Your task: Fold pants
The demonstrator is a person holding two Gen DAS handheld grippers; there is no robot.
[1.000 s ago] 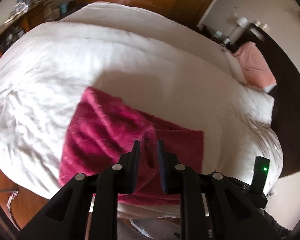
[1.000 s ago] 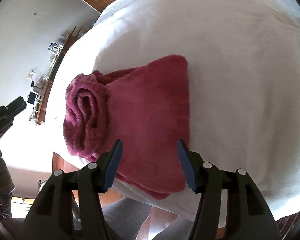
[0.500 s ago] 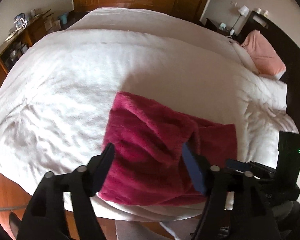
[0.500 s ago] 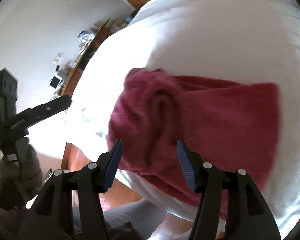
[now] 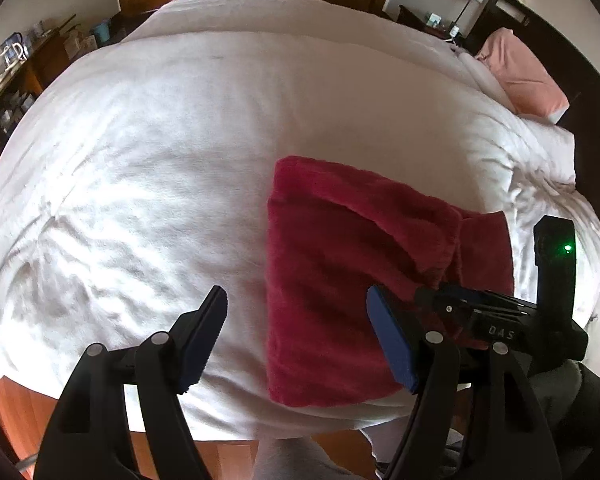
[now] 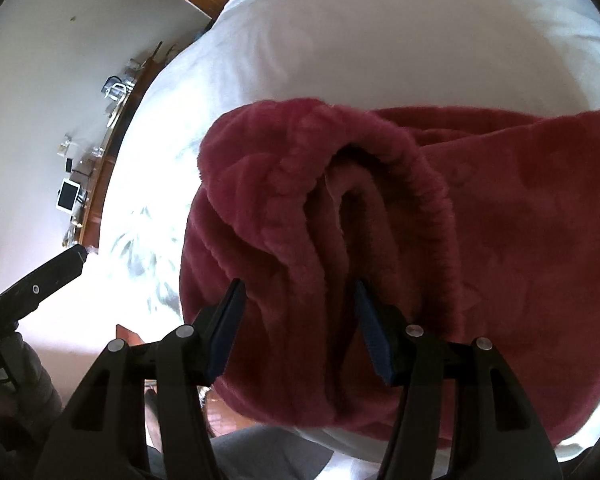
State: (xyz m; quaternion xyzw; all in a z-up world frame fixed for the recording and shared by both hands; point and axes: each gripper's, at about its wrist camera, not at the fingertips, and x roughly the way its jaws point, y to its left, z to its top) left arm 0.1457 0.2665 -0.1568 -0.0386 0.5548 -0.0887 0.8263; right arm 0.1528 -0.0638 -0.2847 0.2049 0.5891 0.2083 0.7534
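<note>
Pants of plush crimson fleece [image 5: 364,280] lie folded on the white quilted bed [image 5: 180,140], right of centre in my left view and filling the middle of my right one. My left tongs [image 5: 296,332] hang spread and empty over the fold's left edge. My right tongs [image 6: 298,320] stand spread around the gathered waistband ridges [image 6: 340,208]; I can't tell whether the pads press. To fold well, I'd pinch every layer together before lifting, keeping edges aligned. I count one pair of pants, two tongs, one pink pillow [image 5: 520,76].
</note>
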